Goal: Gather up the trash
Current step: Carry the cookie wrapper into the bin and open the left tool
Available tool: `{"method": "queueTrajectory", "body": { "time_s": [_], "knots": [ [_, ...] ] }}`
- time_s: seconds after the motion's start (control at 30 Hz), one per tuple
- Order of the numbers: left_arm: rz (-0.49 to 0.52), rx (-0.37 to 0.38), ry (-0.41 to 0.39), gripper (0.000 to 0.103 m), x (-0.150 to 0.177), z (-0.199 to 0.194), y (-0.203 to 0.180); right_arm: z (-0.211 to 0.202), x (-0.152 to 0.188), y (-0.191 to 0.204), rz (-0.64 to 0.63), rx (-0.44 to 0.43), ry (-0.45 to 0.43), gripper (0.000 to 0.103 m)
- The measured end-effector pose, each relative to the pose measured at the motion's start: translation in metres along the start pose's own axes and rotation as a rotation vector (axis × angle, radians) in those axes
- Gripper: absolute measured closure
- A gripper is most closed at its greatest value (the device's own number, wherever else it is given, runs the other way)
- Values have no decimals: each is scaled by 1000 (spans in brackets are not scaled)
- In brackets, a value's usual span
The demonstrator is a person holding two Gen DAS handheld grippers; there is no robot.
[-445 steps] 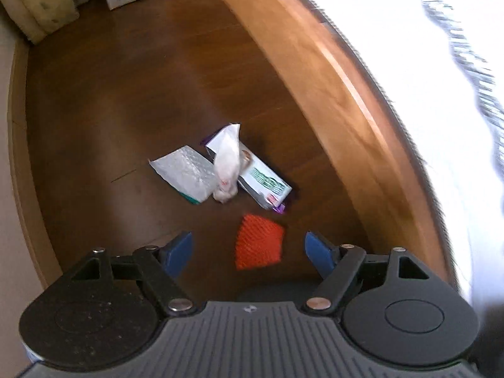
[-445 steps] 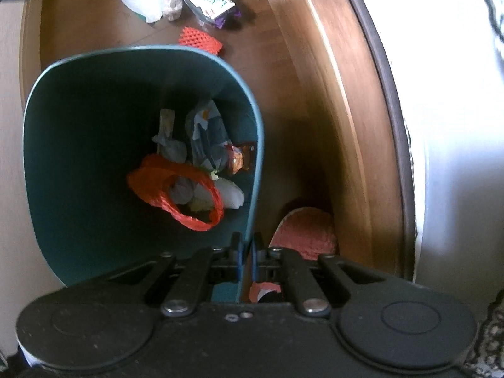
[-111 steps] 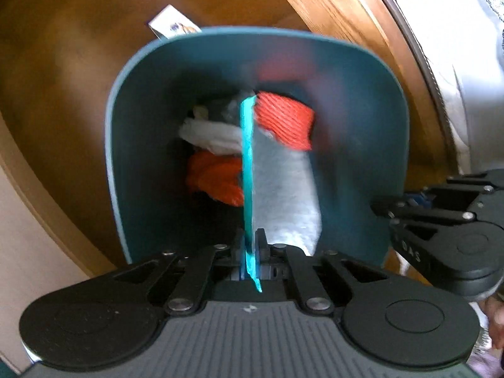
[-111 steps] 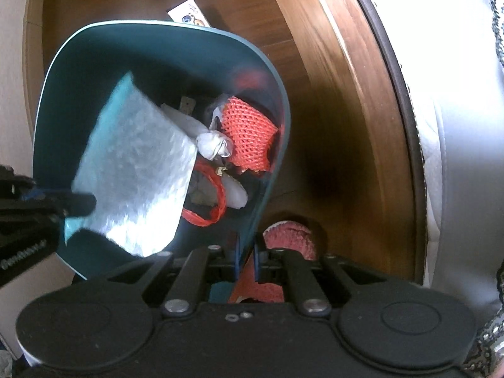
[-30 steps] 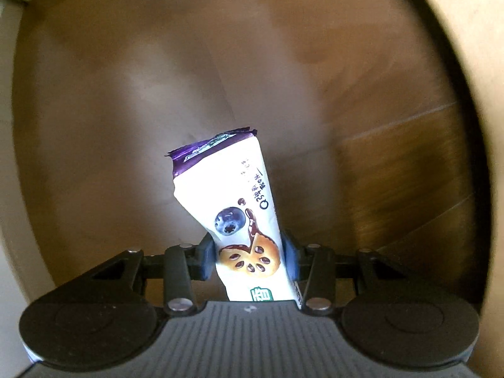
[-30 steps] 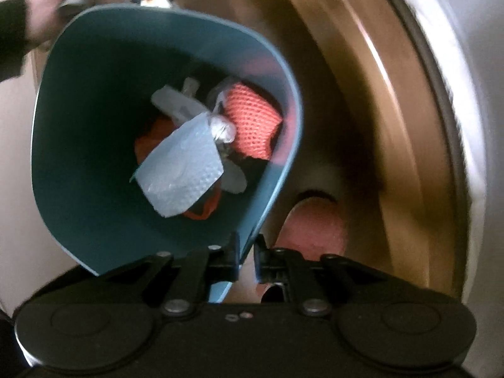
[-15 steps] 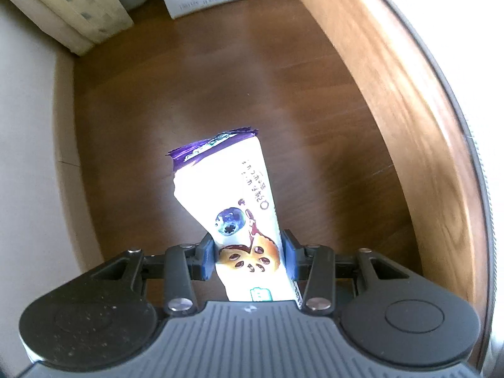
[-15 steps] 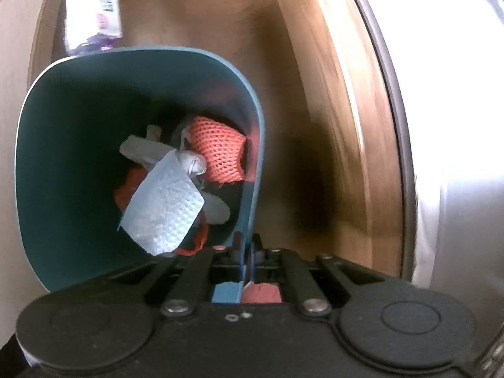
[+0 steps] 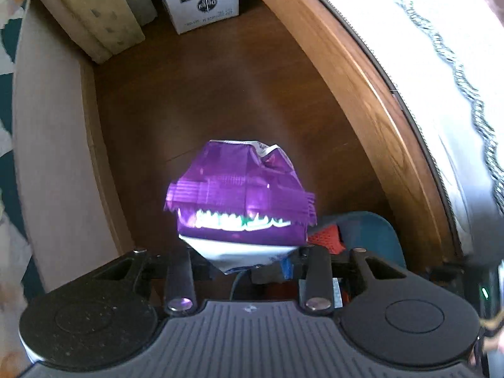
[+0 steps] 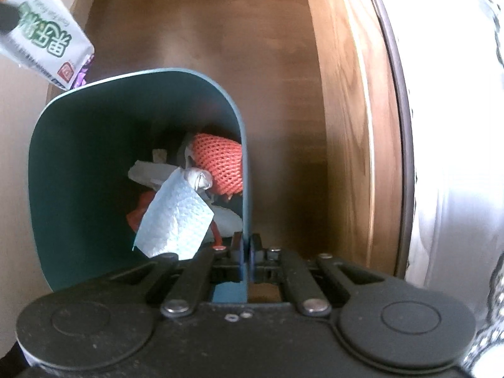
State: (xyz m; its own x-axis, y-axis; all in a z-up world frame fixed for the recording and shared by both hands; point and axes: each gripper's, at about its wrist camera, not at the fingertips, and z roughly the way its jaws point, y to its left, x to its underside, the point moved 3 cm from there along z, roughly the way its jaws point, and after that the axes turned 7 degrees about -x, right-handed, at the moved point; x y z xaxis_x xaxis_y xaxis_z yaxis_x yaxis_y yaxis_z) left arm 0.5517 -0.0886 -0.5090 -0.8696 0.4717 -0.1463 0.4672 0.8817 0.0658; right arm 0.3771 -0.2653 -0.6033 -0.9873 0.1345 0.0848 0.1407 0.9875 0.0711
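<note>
Left gripper (image 9: 249, 266) fingers closing on crumpled purple-and-white snack wrapper (image 9: 241, 204) above open wooden floor (image 9: 220, 94); right gripper (image 10: 247, 252) fingers pinching teal plastic bin (image 10: 78, 157) rim.

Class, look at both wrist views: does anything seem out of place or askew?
Yes. The snack wrapper hangs crumpled between the closing jaws of the left gripper, still outside the teal bin. The right gripper pinches the bin's rim. Nothing has spilled.

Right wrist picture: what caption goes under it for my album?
Right gripper clamps the teal bin rim while a snack wrapper hangs above it.
</note>
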Motion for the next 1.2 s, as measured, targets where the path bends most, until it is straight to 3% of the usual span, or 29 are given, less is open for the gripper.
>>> {"method": "queueTrajectory", "body": {
  "time_s": [0.13, 0.23, 0.37, 0.53, 0.8, 1.0, 1.2],
  "knots": [
    [4, 4, -30, 70, 14, -25, -2, 1, 3, 0, -15, 17, 4, 101],
    [17, 68, -15, 70, 24, -36, -9, -2, 4, -1, -11, 7, 5, 101],
    [106, 111, 17, 70, 45, -41, -26, -5, 10, -2, -16, 3, 3, 100],
    [161, 176, 159, 70, 69, 7, -50, -8, 1, -1, -10, -1, 2, 100],
    [87, 178, 315, 70, 91, 91, -76, 2, -3, 0, -3, 36, 5, 101],
    [160, 131, 326, 65, 102, 119, -97, -3, 0, -9, 25, 24, -23, 102],
    [67, 83, 323, 54, 122, 124, -106, -7, 10, -2, -27, 11, -55, 97]
  ]
}}
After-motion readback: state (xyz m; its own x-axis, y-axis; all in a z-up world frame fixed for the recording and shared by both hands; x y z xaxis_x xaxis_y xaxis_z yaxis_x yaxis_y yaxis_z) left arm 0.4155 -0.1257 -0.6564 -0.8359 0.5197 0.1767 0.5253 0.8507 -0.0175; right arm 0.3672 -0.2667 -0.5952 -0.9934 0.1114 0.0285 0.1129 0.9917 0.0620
